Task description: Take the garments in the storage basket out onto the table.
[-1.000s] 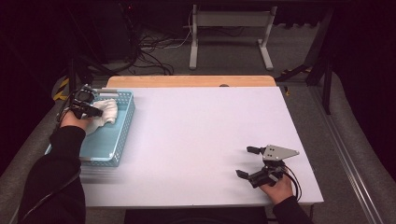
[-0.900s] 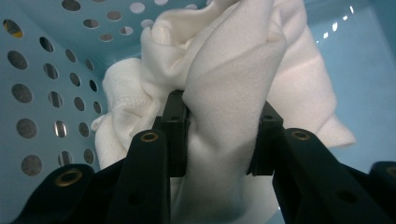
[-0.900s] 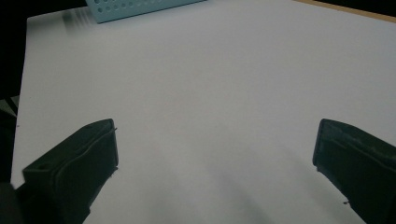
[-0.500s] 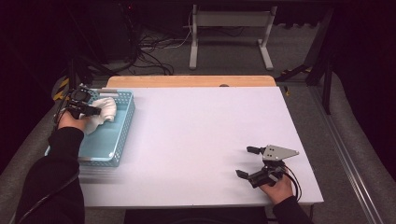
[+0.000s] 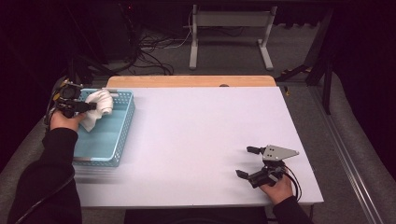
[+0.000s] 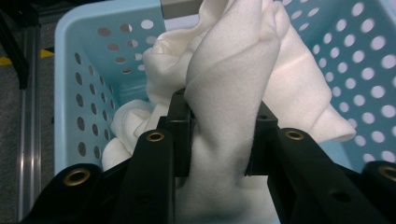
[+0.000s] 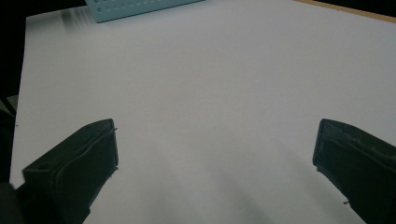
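White tabletop (image 5: 196, 140) takes up most of what we see from the high view, with a strip of bare wood (image 5: 187, 81) along its far edge. We find the light blue perforated basket (image 5: 119, 128) at the table's left side, its long axis running away from us and its walls dotted with round holes. Inside it, at the far end, sits a white cloth (image 5: 100, 105), bunched and folded; part of it rises above the rim. In the left gripper view we see the cloth (image 6: 233, 107) standing up as a thick fold, with more of it heaped behind against the basket's wall (image 6: 88, 93).

Our left gripper (image 5: 86, 107) reaches over the basket's left wall and has closed its jaws on that fold: both black pads press into the fabric from either side, and the cloth bulges above them. Our right gripper (image 5: 247, 162) rests low at the near right part of the table, well apart from the basket, with our hand behind it. Its jaws stand wide apart with bare tabletop (image 7: 210, 107) between them and nothing held.
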`<state>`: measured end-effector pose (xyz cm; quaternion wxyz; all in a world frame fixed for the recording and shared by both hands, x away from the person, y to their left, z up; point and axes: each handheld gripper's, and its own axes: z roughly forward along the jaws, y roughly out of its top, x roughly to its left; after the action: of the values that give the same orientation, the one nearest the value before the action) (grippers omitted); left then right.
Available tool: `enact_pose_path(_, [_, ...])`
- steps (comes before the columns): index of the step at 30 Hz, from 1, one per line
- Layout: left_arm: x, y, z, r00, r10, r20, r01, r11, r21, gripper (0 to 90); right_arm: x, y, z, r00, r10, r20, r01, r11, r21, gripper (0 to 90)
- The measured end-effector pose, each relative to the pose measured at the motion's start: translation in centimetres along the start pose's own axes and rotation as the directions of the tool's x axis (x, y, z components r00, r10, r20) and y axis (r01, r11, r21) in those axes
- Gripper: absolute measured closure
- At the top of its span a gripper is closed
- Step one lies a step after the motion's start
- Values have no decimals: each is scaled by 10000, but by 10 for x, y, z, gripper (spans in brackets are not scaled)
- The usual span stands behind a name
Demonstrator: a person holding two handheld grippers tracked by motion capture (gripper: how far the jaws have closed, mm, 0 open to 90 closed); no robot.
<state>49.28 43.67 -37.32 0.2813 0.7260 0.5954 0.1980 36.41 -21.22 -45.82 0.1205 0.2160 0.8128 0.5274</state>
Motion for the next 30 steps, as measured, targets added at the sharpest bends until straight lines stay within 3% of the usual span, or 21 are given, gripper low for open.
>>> enact_pose_path(6, [-2,-3,-12,9999,14,153,-4,9976,-694,698,0,0,0,10000,-6,2,6,10000,3,8])
enact_pose_path(14, [1,-5,-29,9987,-308,408,365,9885,-1468,699,0,0,0,10000,-9,-6,9,10000,8,8])
enact_pose_path(23, [0,-5,-49,9957,-449,815,638,9667,-2480,699,0,0,0,10000,-11,5,11,10000,2,8])
enact_pose_path(24, [-1,-5,-53,9945,-512,917,741,9609,-2669,699,0,0,0,10000,-9,7,9,10000,4,8])
enact_pose_path(25, [-1,-5,-53,9945,-512,917,741,9609,-2669,698,0,0,0,10000,-9,7,9,10000,4,8])
enact_pose_path(30, [-5,-5,-60,9904,-495,1289,880,9455,-3136,699,0,0,0,10000,-14,12,14,10000,-1,8])
